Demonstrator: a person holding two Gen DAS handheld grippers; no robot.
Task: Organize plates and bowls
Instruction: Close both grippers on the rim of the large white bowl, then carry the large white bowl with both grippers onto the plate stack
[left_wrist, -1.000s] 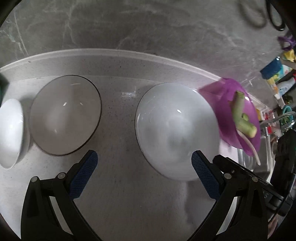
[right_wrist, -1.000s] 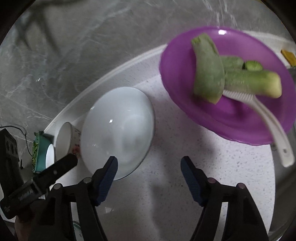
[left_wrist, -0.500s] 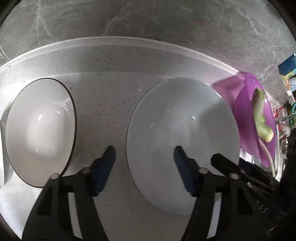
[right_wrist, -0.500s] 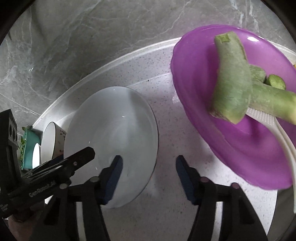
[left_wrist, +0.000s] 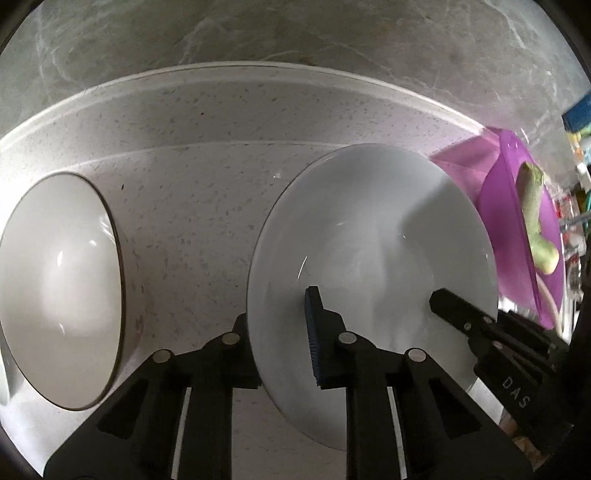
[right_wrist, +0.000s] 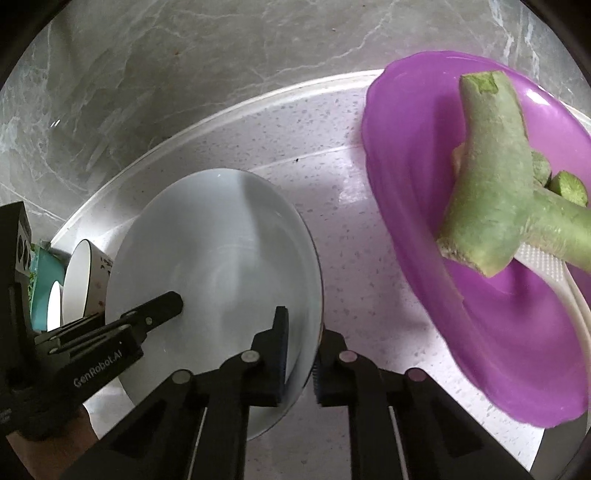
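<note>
Two fisheye views look down along your grippers at a pale speckled table (left_wrist: 207, 192) that runs up to a grey marble wall (left_wrist: 295, 37). In the middle sits a wide white bowl (left_wrist: 369, 236), and both of your grippers have hold of it from opposite sides. Your left gripper (left_wrist: 284, 343) is nearly closed across the bowl's left rim, with one finger outside the rim and the blue-padded finger inside, over the white inner surface. Your right gripper (right_wrist: 299, 350) is likewise closed down on the bowl's right rim (right_wrist: 314, 295), one finger inside and one outside, so the rim passes between the pads. In each view the other gripper's black finger reaches into the bowl from the far side. To the left of the white bowl, well apart from it, a second pale bowl with a thin dark rim (left_wrist: 59, 291) rests on the table. Beyond it, in the right wrist view, you can make out a small white cup (right_wrist: 79, 284) and something teal (right_wrist: 38, 288) at the far left edge, too squeezed by the lens to identify. To the right of the white bowl, just beside it, is a purple plate (right_wrist: 424, 221) holding thick green vegetable stalks (right_wrist: 491, 177) and a white spoon (right_wrist: 554, 269) that lies partly beneath the stalks.
</note>
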